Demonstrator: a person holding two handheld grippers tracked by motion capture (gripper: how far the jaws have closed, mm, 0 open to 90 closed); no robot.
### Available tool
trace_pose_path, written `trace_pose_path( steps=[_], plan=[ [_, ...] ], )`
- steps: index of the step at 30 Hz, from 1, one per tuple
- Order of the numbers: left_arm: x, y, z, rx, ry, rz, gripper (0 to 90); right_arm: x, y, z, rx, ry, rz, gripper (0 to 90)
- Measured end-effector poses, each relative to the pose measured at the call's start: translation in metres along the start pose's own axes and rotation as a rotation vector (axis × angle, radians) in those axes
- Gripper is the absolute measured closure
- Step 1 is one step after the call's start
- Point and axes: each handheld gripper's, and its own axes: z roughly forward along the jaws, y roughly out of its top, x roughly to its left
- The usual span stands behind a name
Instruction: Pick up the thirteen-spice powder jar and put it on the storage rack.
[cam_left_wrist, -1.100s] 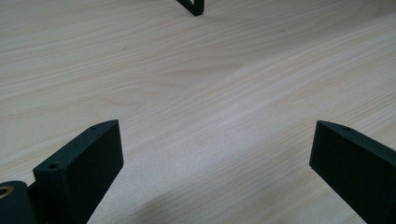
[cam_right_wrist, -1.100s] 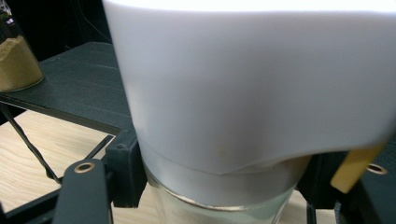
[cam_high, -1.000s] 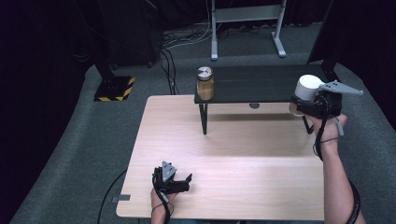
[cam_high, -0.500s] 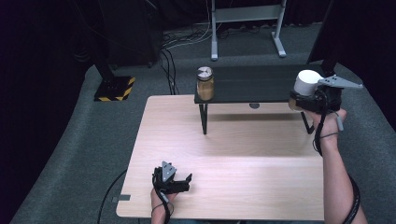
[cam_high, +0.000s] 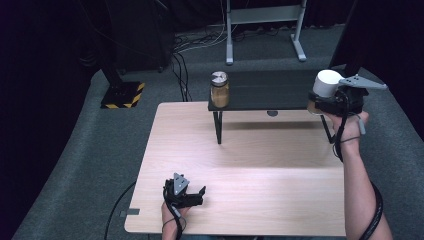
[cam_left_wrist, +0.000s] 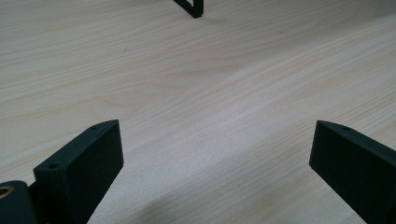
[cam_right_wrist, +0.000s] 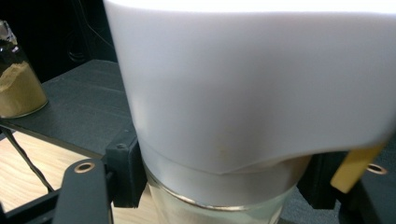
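The table (cam_high: 240, 165) is lit evenly from above, while the room around it sinks into darkness. The white lid (cam_right_wrist: 252, 79) glares, close and blurred.

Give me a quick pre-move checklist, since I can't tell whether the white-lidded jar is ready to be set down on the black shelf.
1. Grip: right gripper is closed on the white-lidded jar, jaws on the glass just under the lid: ok.
2. Jar upright: the lid faces up in the high view: ok.
3. Landing spot: black shelf is bare between the jar and the spice jar at its left end: ok.
4. Jar off the shelf or already resting on it: cannot tell.
5. Left gripper is open with nothing in it, low over the wooden table, far from the shelf: ok.
6. Cable along the right forearm free of the shelf leg: cannot tell.
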Motion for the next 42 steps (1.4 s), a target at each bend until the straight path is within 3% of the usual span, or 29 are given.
trace_pose_path(
  steps=[13,42],
  plan=[
    [0.0,-0.001,0.0,-0.003,-0.002,0.008,2.8,-0.005,0.007,0.015,0.02,-0.003,0.028,30.5],
    [0.0,-0.003,-0.001,-0.017,-0.008,0.004,2.7,-0.002,0.015,0.04,0.046,-0.011,0.017,30.5]
  ],
)
